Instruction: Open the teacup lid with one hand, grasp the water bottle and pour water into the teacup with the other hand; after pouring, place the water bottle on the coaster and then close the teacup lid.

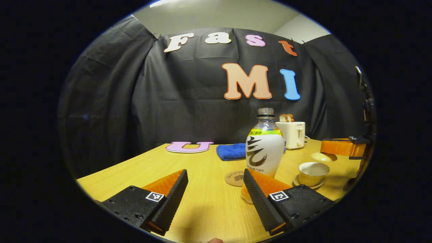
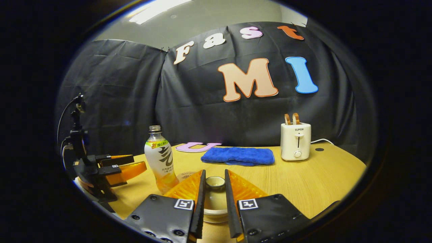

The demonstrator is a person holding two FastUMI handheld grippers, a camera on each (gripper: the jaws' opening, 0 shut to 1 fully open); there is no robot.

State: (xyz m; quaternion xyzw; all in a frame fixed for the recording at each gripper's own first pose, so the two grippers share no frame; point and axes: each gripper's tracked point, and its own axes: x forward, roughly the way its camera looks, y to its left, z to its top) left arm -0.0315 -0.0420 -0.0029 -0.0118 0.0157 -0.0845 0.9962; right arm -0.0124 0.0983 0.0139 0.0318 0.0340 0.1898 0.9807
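Left gripper view has the table (image 1: 202,202) across the lower frame, the bottle (image 1: 265,148) standing uncapped right of centre, the coaster (image 1: 235,178) at its foot and the teacup (image 1: 313,172) lower right, lidless on its saucer. The left gripper (image 1: 215,192) is spread wide, empty, the bottle just beyond its right finger. Right gripper view shows the right gripper (image 2: 214,197) pinching the lid (image 2: 215,182) at bottom centre — lid off, so grasping the bottle seems next: shift right, then close.
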